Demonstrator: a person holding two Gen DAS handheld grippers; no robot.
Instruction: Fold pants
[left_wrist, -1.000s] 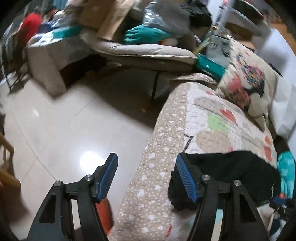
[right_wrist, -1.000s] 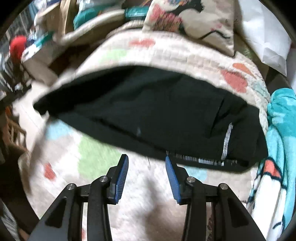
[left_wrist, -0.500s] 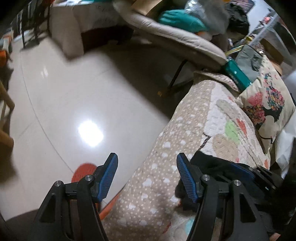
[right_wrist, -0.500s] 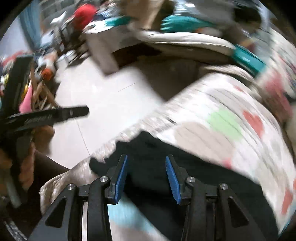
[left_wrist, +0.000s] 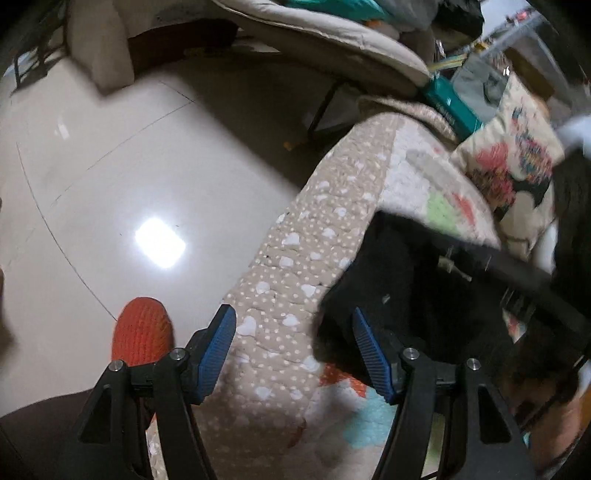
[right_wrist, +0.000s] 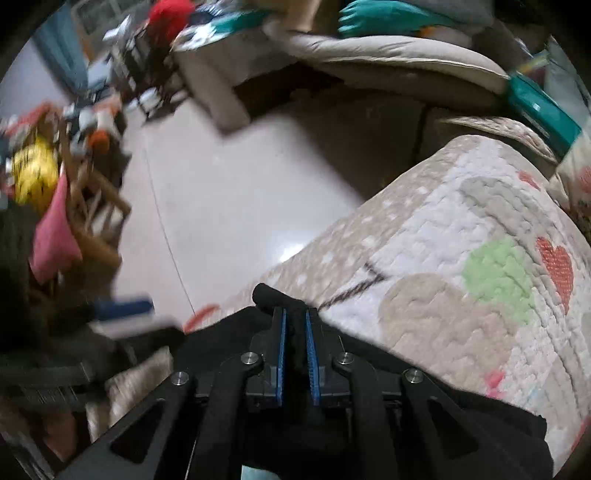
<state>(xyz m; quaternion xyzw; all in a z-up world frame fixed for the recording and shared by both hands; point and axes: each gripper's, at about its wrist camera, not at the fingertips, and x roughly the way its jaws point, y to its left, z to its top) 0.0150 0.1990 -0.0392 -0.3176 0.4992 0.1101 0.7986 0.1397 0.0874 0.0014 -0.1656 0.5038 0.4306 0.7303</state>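
Black pants (left_wrist: 406, 266) lie on a heart-patterned quilt (left_wrist: 295, 258) that covers a sofa. In the right wrist view their near-left corner (right_wrist: 266, 293) sticks up between the blue pads of my right gripper (right_wrist: 294, 314), whose jaws are closing on the fabric. My left gripper (left_wrist: 291, 317) hangs open over the quilt's dotted edge. Its right finger is just beside the pants' corner and nothing is between its pads. The right gripper's black frame (left_wrist: 517, 266) crosses the pants, blurred, in the left wrist view.
Glossy tiled floor (left_wrist: 129, 166) lies left of the sofa, with an orange slipper (left_wrist: 142, 328) near my left gripper. A patterned pillow (left_wrist: 509, 166) sits at the sofa's far end. A beige lounge chair (right_wrist: 388, 55) and a wooden chair with pink cloth (right_wrist: 55, 229) stand around the floor.
My right gripper swung left across the pants to their corner and its jaws came together on the fabric. My left gripper sank and tipped down toward the quilt's edge, still open.
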